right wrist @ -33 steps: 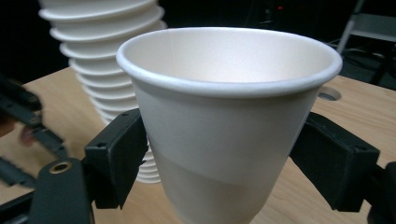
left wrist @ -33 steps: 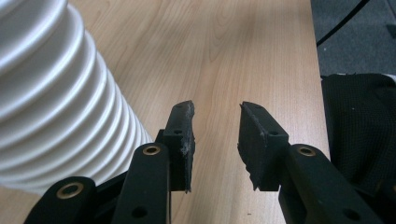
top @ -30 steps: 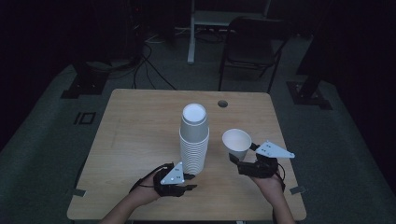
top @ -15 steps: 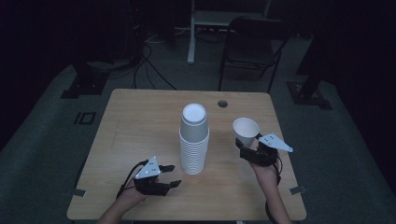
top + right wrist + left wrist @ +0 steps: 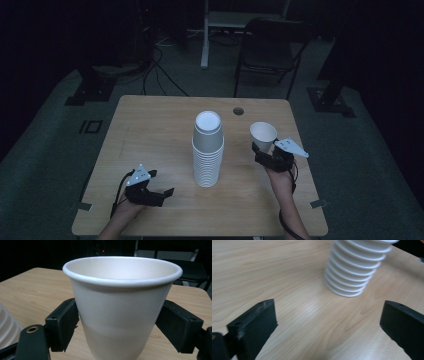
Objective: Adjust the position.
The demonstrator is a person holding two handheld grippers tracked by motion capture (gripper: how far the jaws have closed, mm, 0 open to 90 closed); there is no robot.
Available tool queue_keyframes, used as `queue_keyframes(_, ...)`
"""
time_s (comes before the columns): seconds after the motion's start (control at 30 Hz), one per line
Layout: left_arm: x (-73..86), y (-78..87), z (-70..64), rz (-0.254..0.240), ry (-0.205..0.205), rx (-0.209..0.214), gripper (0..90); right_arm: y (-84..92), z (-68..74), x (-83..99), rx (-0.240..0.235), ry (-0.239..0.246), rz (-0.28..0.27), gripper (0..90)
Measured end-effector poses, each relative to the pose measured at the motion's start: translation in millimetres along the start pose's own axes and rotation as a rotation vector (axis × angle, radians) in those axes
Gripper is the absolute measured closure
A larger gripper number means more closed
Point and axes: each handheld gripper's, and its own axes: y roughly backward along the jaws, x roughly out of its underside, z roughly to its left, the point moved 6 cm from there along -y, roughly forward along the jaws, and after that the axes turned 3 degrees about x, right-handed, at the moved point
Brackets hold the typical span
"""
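My left gripper and right gripper are black, each topped by a grey three-cornered plate behind its fingers, with blocky jaws, a screw hole and a trailing black cable.

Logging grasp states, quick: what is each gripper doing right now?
Left gripper: open, empty, low over the wooden table.
Right gripper: shut on the single white paper cup, upright.

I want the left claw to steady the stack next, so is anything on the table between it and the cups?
Nothing visible. The left claw sits open, and in its own view there is only bare table up to the cup stack. The single cup is off to the stack's far side, in the right claw.
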Motion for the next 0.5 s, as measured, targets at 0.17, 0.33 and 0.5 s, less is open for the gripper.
queue_keyframes(0.17,7.9,11.8,16.3,0.001,0.034,-0.105,0.7,-2.6,-3.3,2.4,0.004,-0.012,0.007,19.3)
queue_keyframes(0.33,18.0,22.6,28.6,0.008,0.043,-0.181,0.8,-3.2,-4.9,3.5,0.002,-0.018,0.013,19.2)
queue_keyframes(0.5,28.5,33.0,41.4,-0.003,0.068,-0.259,0.8,-5.8,-6.5,5.4,-0.002,-0.031,0.017,19.2)
